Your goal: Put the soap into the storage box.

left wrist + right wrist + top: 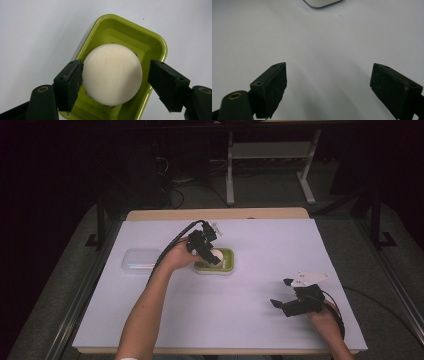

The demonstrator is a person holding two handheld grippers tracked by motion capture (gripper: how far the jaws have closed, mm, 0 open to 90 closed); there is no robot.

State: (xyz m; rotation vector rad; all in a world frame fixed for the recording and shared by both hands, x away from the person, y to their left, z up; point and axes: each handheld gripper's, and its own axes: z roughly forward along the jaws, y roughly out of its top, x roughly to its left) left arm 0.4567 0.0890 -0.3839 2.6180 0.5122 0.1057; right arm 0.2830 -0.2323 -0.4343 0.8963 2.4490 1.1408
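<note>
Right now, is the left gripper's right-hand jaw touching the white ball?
Apart. In the left gripper view a strip of green tray shows between that jaw and the white ball; the other jaw of the left gripper meets the ball's edge.

Your left gripper (113,82) has matt black jaws, plastic by the look, with chipped, rough edges and brass-coloured rivets. The cream ball (112,74) between them is smooth with a soft satin sheen. The green tray (152,42) looks like glossy moulded plastic. The table (260,245) wears a smooth, matt white sheet over a pale wooden edge. The clear box (140,260) reads as translucent plastic.
</note>
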